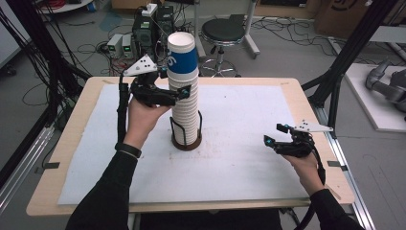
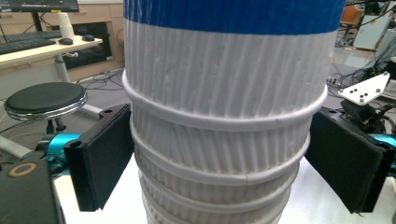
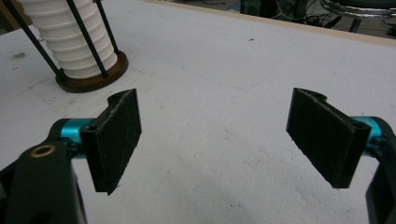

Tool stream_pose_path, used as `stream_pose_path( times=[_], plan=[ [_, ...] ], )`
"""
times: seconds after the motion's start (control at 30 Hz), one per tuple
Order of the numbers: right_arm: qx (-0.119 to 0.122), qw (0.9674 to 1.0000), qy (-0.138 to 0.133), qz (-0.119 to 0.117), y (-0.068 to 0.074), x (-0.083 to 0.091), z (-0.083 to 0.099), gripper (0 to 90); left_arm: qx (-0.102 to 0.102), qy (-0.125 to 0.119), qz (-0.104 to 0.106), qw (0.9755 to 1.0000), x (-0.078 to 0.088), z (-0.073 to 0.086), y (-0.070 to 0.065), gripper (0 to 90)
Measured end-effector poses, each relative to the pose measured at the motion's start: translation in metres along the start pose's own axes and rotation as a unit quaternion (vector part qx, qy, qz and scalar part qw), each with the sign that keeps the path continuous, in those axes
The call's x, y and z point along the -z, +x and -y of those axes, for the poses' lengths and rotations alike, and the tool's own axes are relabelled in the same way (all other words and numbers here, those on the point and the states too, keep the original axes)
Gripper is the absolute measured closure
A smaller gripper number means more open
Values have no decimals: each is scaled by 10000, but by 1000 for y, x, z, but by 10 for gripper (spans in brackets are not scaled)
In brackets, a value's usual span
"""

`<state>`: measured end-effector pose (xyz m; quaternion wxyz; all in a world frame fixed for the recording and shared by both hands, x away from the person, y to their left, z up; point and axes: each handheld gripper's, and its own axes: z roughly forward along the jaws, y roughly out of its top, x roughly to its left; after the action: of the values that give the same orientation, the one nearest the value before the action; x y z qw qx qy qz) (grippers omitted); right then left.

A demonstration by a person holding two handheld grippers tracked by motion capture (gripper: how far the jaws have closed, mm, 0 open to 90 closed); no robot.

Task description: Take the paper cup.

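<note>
1. High view: A tall stack of ribbed white paper cups (image 1: 186, 103) stands just left of the frame's centre, seated in a round dark wooden base with thin black wire uprights (image 1: 186, 139) that keep the column from toppling. The top cup carries a blue printed band (image 1: 182, 60). The left gripper (image 1: 184, 92), held in the person's left hand (image 1: 141, 117), reaches in from the left at the stack's upper half, one jaw on each side of the cups just below the blue cup, likely so that cup can be gripped or let go. The right gripper (image 1: 274, 135) waits low near the right edge over the white sheet covering the wooden tabletop (image 1: 249, 110), well apart from the stack, probably out of the way.

2. Left gripper view: The stack (image 2: 224, 116) rises up the centre. The black pads (image 2: 105, 154) stand at either side of the rolled rims, with a narrow gap visible at each, so the jaws are wide and straddle the cups without pressing them. The blue band (image 2: 233, 14) runs across the top edge.

3. Right gripper view: The jaws stand wide apart with nothing between them, only the bare white sheet (image 3: 215, 93) beyond. The stack's bottom and its base (image 3: 91, 77) sit in the upper left corner.
</note>
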<state>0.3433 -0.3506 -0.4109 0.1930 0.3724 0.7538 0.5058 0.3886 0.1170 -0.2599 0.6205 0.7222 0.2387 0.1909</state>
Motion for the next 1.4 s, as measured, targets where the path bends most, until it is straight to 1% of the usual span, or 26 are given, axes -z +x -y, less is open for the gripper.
stream_pose_path(
  times=[0.2, 0.33, 0.43, 0.67, 0.7, 0.77, 0.8, 0.83, 0.93, 1.07, 1.1, 1.13, 1.17, 1.2, 1.23, 1.27, 1.3, 1.33, 1.37, 1.4],
  plan=[
    [16, 10000, -48, -55, 2, 0, -1, 185, -2, 6, 72, 10000, -1, 0, 2, 111],
    [6, 9999, -109, -110, 4, -1, -2, 185, 3, 5, 82, 10000, -1, 0, 3, 112],
    [10, 9997, -149, -172, 7, -1, -6, 185, -5, 3, 82, 10000, -1, 0, 3, 113],
    [46, 9989, -299, -370, 18, 0, -26, 185, -18, 2, 96, 10000, -1, 0, 3, 115],
    [46, 9989, -299, -370, 18, 0, -26, 185, -29, 3, 101, 9999, -1, -1, 3, 115],
    [98, 9983, -317, -473, 21, -2, -37, 185, -27, 4, 99, 9999, -1, -1, 3, 115],
    [98, 9983, -317, -473, 21, -2, -37, 185, -27, 6, 102, 9999, -1, -1, 3, 115],
    [139, 9979, -362, -517, 24, -3, -46, 186, -31, 19, 103, 9999, -1, -1, 3, 115],
    [226, 9970, -408, -617, 29, -6, -61, 186, -27, 27, 103, 9999, -1, -1, 3, 115],
    [314, 9949, -504, -818, 37, -9, -83, 186, -28, 36, 102, 9999, -1, -1, 3, 115],
    [359, 9940, -507, -896, 39, -11, -91, 186, -29, 40, 106, 9999, -1, -1, 3, 115],
    [359, 9940, -507, -896, 39, -11, -91, 186, -29, 40, 106, 9999, -1, -1, 3, 115],
    [450, 9930, -541, -951, 43, -13, -104, 186, -31, 44, 106, 9999, -1, -2, 3, 115],
    [469, 9922, -566, -1008, 45, -14, -111, 186, -30, 46, 105, 9999, -1, -2, 3, 115],
    [469, 9922, -566, -1008, 45, -14, -111, 186, -30, 46, 105, 9999, -1, -2, 3, 115],
    [495, 9915, -596, -1045, 47, -15, -118, 186, -37, 46, 108, 9999, -1, -2, 3, 115],
    [574, 9901, -639, -1108, 51, -16, -132, 186, -29, 43, 105, 9999, -1, -2, 3, 115],
    [574, 9901, -639, -1108, 51, -16, -132, 186, -29, 43, 105, 9999, -1, -2, 3, 115],
    [647, 9889, -645, -1174, 57, -19, -145, 186, -29, 42, 107, 9999, -1, -2, 3, 115],
    [647, 9889, -645, -1174, 57, -19, -145, 186, -26, 41, 106, 9999, -1, -1, 3, 115]
  ],
)
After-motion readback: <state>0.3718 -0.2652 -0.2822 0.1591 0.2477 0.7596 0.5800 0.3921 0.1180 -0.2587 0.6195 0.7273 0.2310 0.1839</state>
